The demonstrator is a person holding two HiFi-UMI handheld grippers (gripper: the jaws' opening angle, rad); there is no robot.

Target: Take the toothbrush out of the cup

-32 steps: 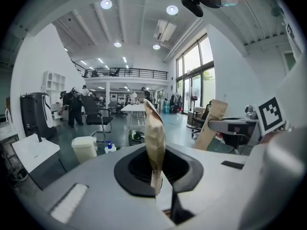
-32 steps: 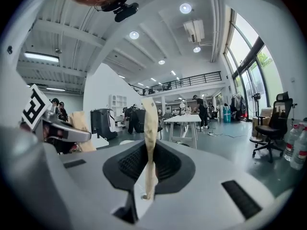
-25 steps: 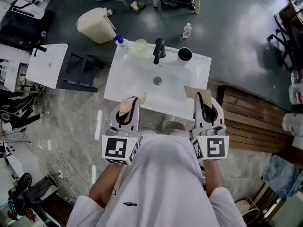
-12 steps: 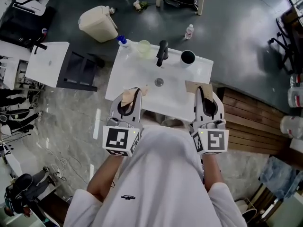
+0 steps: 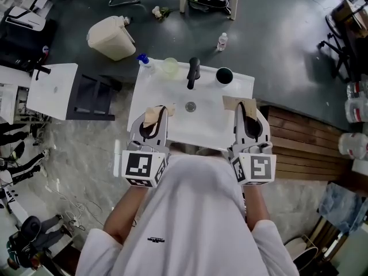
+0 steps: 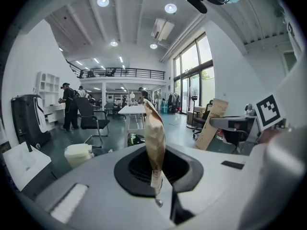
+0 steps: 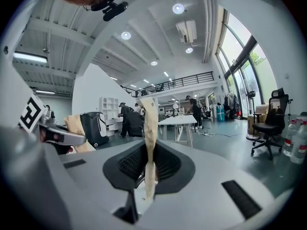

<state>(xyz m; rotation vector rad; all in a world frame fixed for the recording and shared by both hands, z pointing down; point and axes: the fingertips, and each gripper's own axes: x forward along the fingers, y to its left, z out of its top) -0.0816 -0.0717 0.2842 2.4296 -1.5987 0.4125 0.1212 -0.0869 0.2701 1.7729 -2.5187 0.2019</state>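
A white sink [image 5: 167, 128] stands in front of me in the head view. On its back rim are a pale translucent cup [image 5: 170, 66] and a dark cup [image 5: 224, 75], either side of a black faucet [image 5: 193, 72]. No toothbrush can be made out at this distance. My left gripper [image 5: 153, 115] is over the sink's front left, shut, with its tan pads [image 6: 154, 138] pressed together and nothing between them. My right gripper [image 5: 239, 104] is over the front right, also shut and empty, its pads [image 7: 148, 128] touching. Both gripper views look out across the room, not at the sink.
A blue-capped bottle [image 5: 144, 60] stands at the sink's back left corner, and the drain [image 5: 190, 106] lies mid-basin. On the floor are a tipped beige bin [image 5: 111, 37], a small bottle [image 5: 221, 41], a white table [image 5: 53, 89] at left and wooden decking [image 5: 305, 148] at right.
Both grippers have moved forward from the sink's front edge to over the basin, and both stay shut. The head camera has shifted slightly.
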